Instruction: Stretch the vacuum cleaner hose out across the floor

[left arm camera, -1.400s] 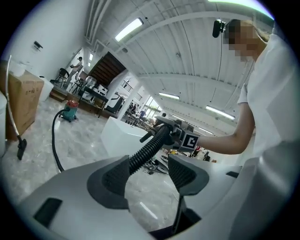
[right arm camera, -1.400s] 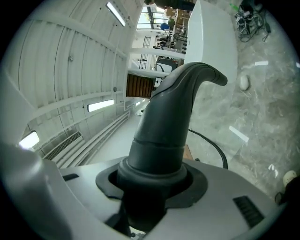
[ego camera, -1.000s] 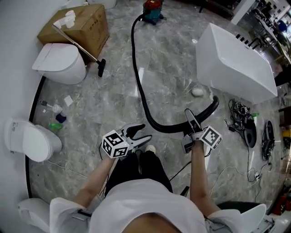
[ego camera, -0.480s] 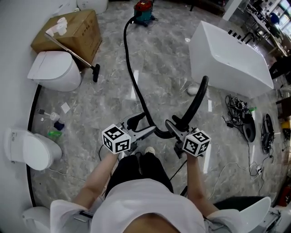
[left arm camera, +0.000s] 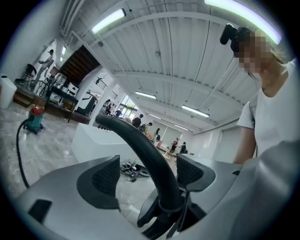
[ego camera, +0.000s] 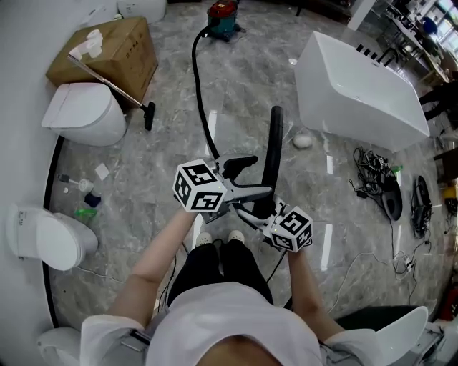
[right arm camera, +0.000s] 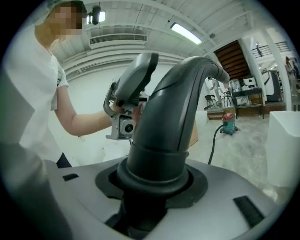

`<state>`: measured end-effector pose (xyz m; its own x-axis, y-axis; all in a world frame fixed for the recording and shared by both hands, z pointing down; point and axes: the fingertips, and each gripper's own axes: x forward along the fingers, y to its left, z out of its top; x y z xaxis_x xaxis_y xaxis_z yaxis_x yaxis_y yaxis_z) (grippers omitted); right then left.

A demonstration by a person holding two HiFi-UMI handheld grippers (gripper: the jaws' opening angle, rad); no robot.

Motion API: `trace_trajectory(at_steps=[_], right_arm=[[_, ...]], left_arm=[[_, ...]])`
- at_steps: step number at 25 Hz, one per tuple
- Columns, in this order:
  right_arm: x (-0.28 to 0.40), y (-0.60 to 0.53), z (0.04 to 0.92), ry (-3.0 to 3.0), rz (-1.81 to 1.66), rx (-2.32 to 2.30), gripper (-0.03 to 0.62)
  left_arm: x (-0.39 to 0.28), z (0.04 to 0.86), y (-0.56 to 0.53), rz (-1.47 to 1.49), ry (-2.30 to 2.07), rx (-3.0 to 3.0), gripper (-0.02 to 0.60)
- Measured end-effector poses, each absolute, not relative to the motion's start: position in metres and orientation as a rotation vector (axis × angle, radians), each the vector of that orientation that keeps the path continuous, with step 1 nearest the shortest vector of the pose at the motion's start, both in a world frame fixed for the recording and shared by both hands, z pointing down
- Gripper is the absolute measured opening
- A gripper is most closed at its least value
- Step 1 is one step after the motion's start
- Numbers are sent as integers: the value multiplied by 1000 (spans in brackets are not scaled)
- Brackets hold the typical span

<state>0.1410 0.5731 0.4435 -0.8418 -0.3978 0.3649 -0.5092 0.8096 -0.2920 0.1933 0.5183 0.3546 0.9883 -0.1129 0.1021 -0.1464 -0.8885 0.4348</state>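
While the right tool (right arm camera: 157,183) pinches the hose (ego camera: 204,114) at its collar and holds the curved end upright, the left tool (left arm camera: 150,173) has its jaws opening, spread to either side of that end, pads (left arm camera: 105,177) clear of it. By my reading the stretch is only part done. The end is up off the floor (ego camera: 164,157), and beyond the tools the hose bends away to the vacuum (ego camera: 223,13) far ahead. Only the left gripper view shows the gaps at the pads. Only the head view shows the hose's whole run.
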Motion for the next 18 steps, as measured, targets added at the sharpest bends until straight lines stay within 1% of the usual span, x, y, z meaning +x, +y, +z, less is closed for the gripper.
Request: trace_trajectory(at_steps=[12, 13, 14, 18], right_arm=[[129, 589, 457, -2653, 448, 558, 202], [129, 589, 458, -2652, 447, 557, 202], [129, 589, 459, -2650, 445, 558, 202], [126, 585, 461, -2647, 416, 570, 202]], left_arm=[[212, 365, 535, 96, -119, 2663, 357], [212, 366, 536, 99, -117, 2664, 313], [213, 366, 537, 97, -115, 2663, 287], [210, 366, 536, 61, -109, 2626, 257]])
